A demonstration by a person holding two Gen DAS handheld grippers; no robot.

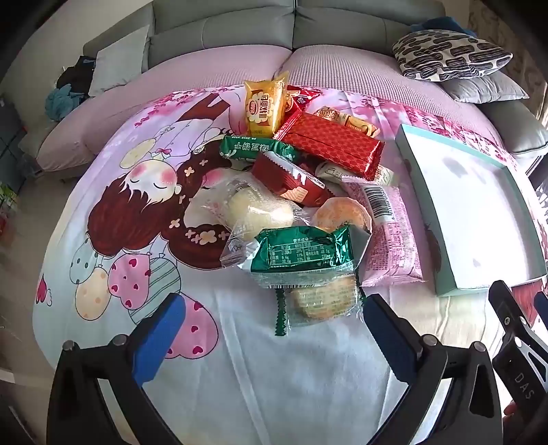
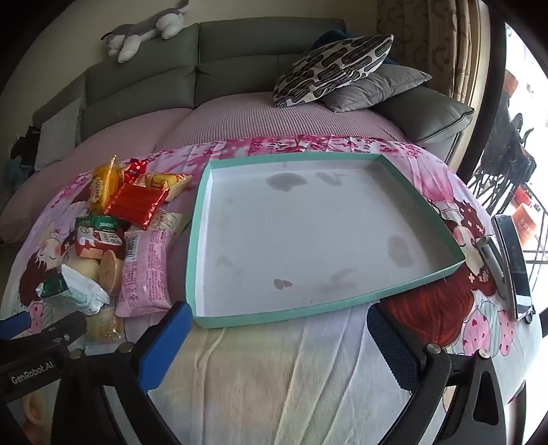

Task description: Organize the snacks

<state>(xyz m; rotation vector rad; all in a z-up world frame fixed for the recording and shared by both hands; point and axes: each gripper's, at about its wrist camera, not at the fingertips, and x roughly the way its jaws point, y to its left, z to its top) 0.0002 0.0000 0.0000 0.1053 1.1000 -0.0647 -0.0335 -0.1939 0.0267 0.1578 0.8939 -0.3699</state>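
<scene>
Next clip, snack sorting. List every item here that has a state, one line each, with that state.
Left gripper: open, holding nothing.
Right gripper: open, holding nothing.
Tray: empty, stained inside, flat on the cloth.
Snack pile: heaped left of the tray, none in it yet.
Green packet: sealed, on top at the near end.
Yellow packet: sealed, propped up at the far end.
Phone: screen dark, right of the tray.

- One teal tray (image 2: pixel 342 309) lay on the cloth.
- Two green packets (image 1: pixel 301 255) showed, one nearer the cloth's near edge.
- Three red packets (image 1: pixel 330 145) showed.
- One yellow packet (image 1: pixel 265 107).
- One pink packet (image 1: pixel 388 236).
- Two cushions (image 2: pixel 337 68).
- One plush toy (image 2: pixel 147 29).
</scene>
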